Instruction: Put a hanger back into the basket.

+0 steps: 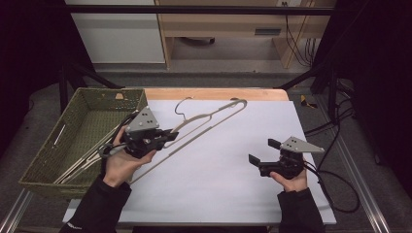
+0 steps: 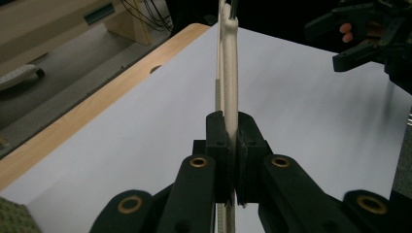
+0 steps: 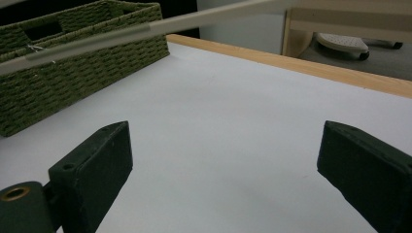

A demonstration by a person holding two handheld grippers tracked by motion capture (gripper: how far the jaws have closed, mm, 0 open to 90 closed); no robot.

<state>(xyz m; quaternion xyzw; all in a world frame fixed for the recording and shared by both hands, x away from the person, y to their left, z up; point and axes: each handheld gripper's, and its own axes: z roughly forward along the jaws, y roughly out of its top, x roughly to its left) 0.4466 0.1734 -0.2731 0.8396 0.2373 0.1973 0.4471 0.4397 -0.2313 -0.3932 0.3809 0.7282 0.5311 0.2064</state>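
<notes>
Pale beige hanger (image 1: 209,119), slim, wire-hooked, tilted.

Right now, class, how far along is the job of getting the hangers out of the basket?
Done: the left tongs are shut on one beige hanger, which is held over the white sheet. In hand: that hanger stays gripped, while the right tongs stand open with nothing between them. Left: more hangers lie in the green basket.

The wooden surface (image 1: 214,93) carries a white sheet (image 1: 233,160) that covers nearly all of it, leaving a wood strip bare along the far edge, and a green woven basket (image 1: 43,160) stands at its left end, just beside the sheet.
</notes>
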